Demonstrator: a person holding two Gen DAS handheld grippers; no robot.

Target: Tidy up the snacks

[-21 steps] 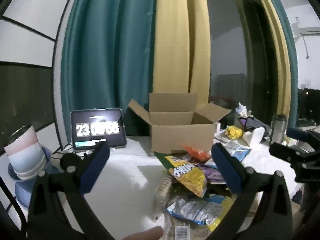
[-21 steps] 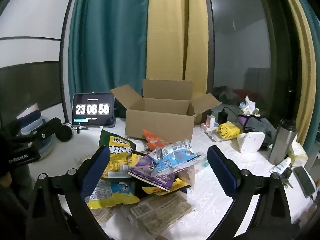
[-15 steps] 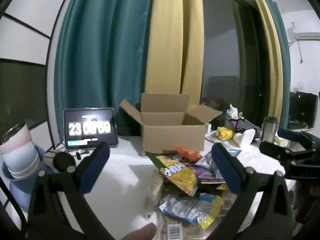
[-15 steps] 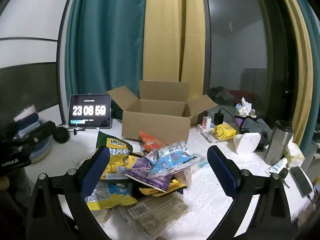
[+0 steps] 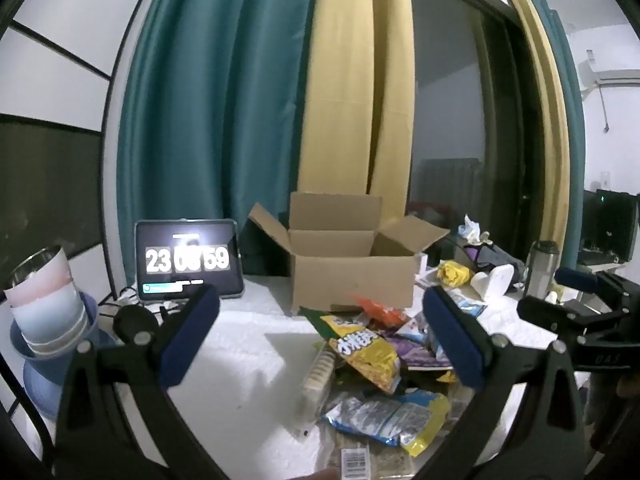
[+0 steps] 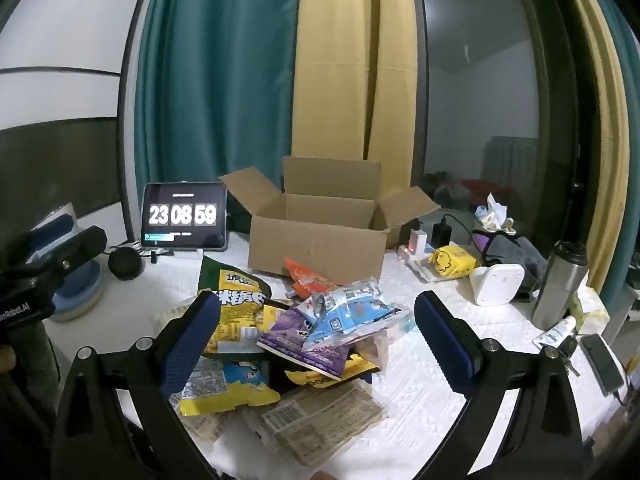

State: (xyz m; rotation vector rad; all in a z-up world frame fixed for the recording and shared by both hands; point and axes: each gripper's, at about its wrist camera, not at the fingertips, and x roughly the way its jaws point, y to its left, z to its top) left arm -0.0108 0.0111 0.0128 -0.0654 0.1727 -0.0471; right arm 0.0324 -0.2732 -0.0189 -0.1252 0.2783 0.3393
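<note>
A: The biggest thing on the white table is the cardboard box, flaps spread, standing at the back before the teal and yellow curtains. The snack pile lies just in front of it, loose packets overlapping.

B: The left wrist view shows the same box and the pile, but also stacked cups in a blue bowl at the far left, which the right wrist view barely shows.

A: The right wrist view alone shows the steel flask, the white gadget beside it and a phone at the table's right edge. The clock tablet appears in both.

B: The left gripper has its blue pads wide apart, with nothing between them; it hangs above the table, clear of the packets.

A: The right gripper is likewise spread wide and holds nothing, hanging over the pile.
</note>
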